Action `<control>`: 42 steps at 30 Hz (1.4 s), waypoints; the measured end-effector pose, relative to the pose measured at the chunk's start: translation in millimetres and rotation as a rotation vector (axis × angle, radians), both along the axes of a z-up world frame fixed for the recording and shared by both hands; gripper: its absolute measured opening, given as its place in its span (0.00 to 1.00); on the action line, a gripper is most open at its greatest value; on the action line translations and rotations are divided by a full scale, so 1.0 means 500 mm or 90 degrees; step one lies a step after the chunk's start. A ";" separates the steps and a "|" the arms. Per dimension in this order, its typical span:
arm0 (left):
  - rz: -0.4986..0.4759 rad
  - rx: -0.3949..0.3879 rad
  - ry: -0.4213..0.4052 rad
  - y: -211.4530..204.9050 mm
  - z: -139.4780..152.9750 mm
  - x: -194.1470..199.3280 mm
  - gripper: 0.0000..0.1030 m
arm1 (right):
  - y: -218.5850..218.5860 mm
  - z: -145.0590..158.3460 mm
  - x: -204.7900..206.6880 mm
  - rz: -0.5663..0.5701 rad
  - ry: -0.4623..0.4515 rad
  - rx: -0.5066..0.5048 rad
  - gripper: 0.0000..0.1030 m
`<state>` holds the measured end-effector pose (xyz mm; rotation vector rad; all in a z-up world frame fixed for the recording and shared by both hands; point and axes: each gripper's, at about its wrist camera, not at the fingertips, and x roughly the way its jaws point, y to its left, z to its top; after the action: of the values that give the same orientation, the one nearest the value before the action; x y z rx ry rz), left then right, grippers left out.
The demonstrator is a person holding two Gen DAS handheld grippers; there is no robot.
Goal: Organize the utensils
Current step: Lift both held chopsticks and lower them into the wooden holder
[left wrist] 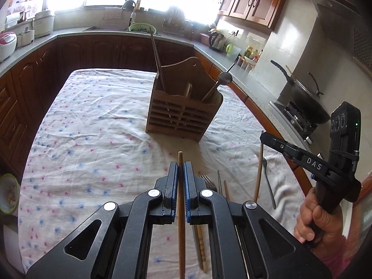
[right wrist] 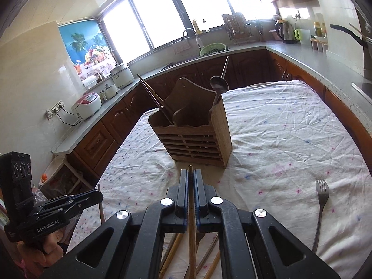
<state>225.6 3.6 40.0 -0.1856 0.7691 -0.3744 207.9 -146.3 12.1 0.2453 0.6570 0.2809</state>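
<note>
Wooden chopsticks clamped, one per gripper.
Left gripper (left wrist: pixel 181 169) pinches a chopstick (left wrist: pixel 181 209); right gripper (right wrist: pixel 190 176) pinches another chopstick (right wrist: pixel 191 220); slatted wooden holder (left wrist: pixel 183 114) stands on wrinkled cloth (left wrist: pixel 93 125).

The left tool (left wrist: pixel 181 169) hides the middle of the chopstick (left wrist: pixel 181 211) it clamps, and the frame's bottom edge cuts off the chopstick's rear end. Loose chopsticks (left wrist: pixel 201 244) and a fork (left wrist: pixel 209 182) on the table (left wrist: pixel 93 125) lie largely hidden beneath the tool's body. In the right wrist view, the right tool (right wrist: pixel 190 181) likewise covers most of a pile of chopsticks (right wrist: pixel 171 253). Behind the slats of the wooden utensil holder (right wrist: pixel 193 125), the lower ends of its contents are too dark to make out. The windows (right wrist: pixel 162 16) are blown out white.
</note>
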 end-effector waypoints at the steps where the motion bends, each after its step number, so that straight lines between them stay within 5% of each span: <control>1: 0.003 -0.004 -0.007 0.005 0.010 -0.006 0.04 | 0.001 0.006 -0.005 0.001 -0.005 -0.001 0.04; 19: 0.055 -0.039 -0.083 0.056 0.070 -0.040 0.04 | -0.005 0.083 -0.054 -0.007 -0.080 -0.009 0.04; 42: 0.092 -0.068 -0.149 0.082 0.148 0.025 0.04 | -0.008 0.131 -0.017 -0.015 -0.128 -0.011 0.04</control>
<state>237.9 44.4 114.1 -0.2910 0.5024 -0.2936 199.7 -150.1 77.4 0.2049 0.4572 0.2739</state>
